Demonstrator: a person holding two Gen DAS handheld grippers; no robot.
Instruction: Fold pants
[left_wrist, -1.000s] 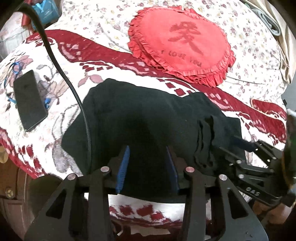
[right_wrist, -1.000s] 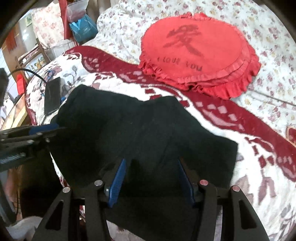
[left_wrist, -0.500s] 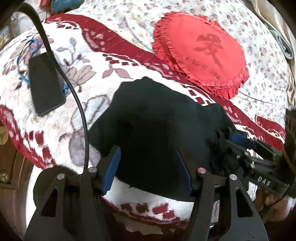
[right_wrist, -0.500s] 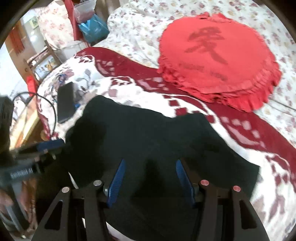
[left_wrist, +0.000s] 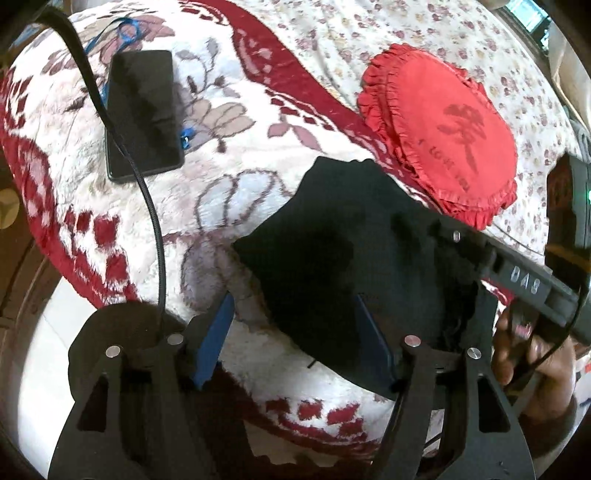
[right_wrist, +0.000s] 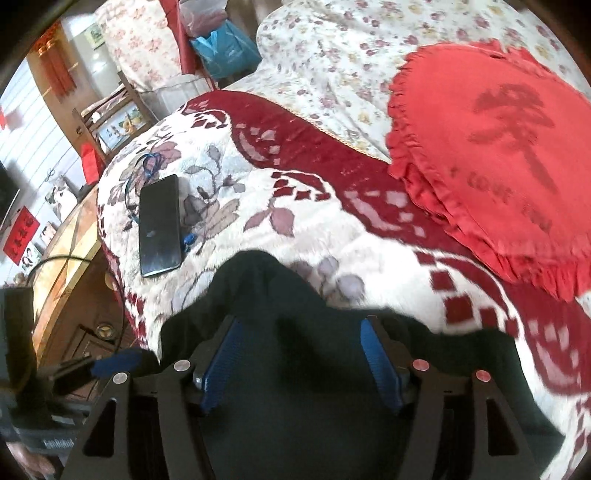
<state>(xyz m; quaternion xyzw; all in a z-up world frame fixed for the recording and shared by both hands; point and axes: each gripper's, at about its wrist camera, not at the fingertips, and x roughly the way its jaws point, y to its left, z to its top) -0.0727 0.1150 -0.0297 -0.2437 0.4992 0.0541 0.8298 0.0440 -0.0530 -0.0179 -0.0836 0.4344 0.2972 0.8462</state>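
The black pants (left_wrist: 332, 258) are lying bunched on the red-and-white floral blanket (left_wrist: 229, 192) at the near edge of the bed, seen at about 4 o'clock in the left wrist view.

The left gripper (left_wrist: 295, 339) is being held with its jaws wide apart; cloth is lying between the blue pads (left_wrist: 214, 332), but nothing is being pinched. The right gripper (right_wrist: 303, 354) is likewise being held open over the pants, whose fabric is filling the gap at 6 o'clock without being clamped.

For the fold to be done well, one clean edge should probably be sought on each side, a single layer should be closed on, and the cloth should be drawn flat before being laid over, so that no lump is trapped. The phone (left_wrist: 142, 114) and its blue cord (right_wrist: 147, 166), at 10 o'clock, are well apart from the pants and are best being kept clear of.

Much is being lost in the dark fabric: waistband, legs and seams cannot be told apart, nor how many layers are stacked. The near hem is being hidden behind both grippers. The red heart cushion (right_wrist: 498, 147), at 2 o'clock, is being cut off at the frame edge in the right wrist view.
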